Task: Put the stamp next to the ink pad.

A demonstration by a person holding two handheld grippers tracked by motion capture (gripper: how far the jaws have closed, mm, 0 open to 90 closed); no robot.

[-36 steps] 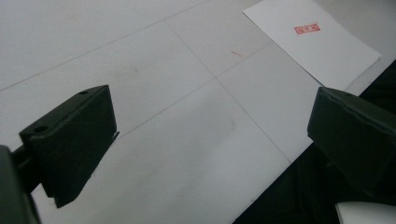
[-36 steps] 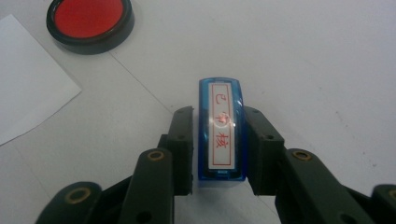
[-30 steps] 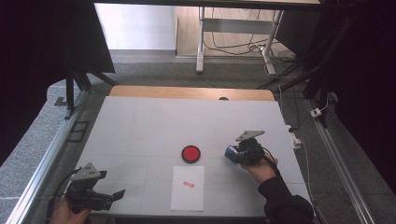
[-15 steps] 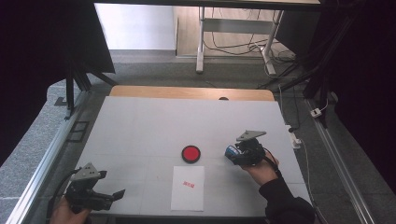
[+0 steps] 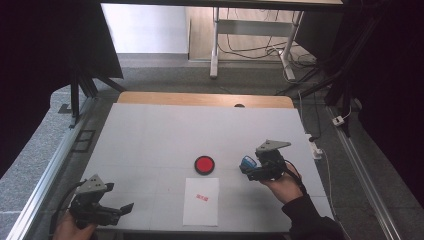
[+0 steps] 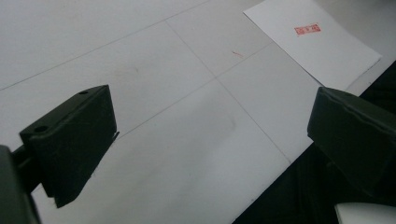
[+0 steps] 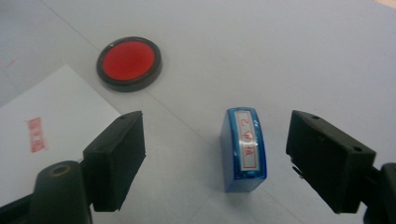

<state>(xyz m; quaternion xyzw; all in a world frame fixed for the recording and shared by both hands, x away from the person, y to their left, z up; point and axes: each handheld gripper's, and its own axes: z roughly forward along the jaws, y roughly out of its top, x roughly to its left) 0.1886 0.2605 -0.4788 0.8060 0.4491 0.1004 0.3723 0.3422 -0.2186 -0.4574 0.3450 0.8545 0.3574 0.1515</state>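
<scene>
Hovering right gripper (image 7: 215, 154), fingers (image 7: 116, 158) just spreading (blue stamp (image 7: 245, 148) standing between, untouched)

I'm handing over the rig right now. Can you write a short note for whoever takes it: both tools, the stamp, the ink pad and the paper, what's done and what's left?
Right tool: open, its jaws have just been opening; the blue stamp stands on the table between them, gripped by neither.
Left tool: open and empty, at the near left corner.
Red ink pad: mid-table, lid off, just beyond the paper.
Paper: near edge, one red imprint on it.
Done: the sheet is stamped and the stamp set down right of the pad.
Left: probably only drawing the right tool clear.
</scene>
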